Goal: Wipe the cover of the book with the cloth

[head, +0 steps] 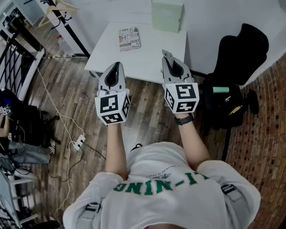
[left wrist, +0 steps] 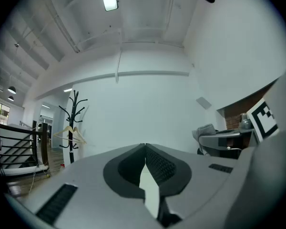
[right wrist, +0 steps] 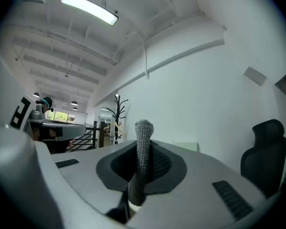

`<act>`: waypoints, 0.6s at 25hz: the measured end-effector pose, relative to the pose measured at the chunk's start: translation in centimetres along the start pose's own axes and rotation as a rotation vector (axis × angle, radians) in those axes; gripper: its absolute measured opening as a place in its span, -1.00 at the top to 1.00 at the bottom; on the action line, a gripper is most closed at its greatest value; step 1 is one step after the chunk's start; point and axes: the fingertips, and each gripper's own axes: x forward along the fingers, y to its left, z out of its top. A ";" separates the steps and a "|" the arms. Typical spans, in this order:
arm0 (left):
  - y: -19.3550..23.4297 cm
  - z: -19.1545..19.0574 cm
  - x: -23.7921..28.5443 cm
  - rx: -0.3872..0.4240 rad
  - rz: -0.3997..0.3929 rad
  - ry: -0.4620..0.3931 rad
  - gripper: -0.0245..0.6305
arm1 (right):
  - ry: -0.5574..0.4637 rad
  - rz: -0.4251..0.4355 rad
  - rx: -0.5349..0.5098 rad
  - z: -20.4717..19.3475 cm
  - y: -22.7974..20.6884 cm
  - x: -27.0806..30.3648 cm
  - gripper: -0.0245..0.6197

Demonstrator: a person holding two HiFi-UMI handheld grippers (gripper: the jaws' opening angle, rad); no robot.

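A book [head: 129,38] with a printed red, white and black cover lies flat at the far left of a white table [head: 148,56]. Both grippers are held side by side in the air before the table's near edge, pointing toward the wall. The jaws of my left gripper [head: 115,67] [left wrist: 145,147] meet at their tips with nothing between them. My right gripper [head: 168,57] [right wrist: 144,144] is shut on a grey knitted cloth [right wrist: 142,161], which sticks up past the jaw tips as a narrow roll. The book does not show in either gripper view.
A pale green flat panel [head: 167,15] leans on the wall at the table's back. A black office chair [head: 238,56] stands right of the table. A coat rack [head: 62,13] and a railing are to the left. Cables and a power strip [head: 78,141] lie on the wood floor.
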 end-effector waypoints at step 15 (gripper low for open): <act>0.6 -6.0 8.4 -0.025 -0.011 0.091 0.88 | 0.056 0.106 0.021 -5.3 -1.3 7.5 0.80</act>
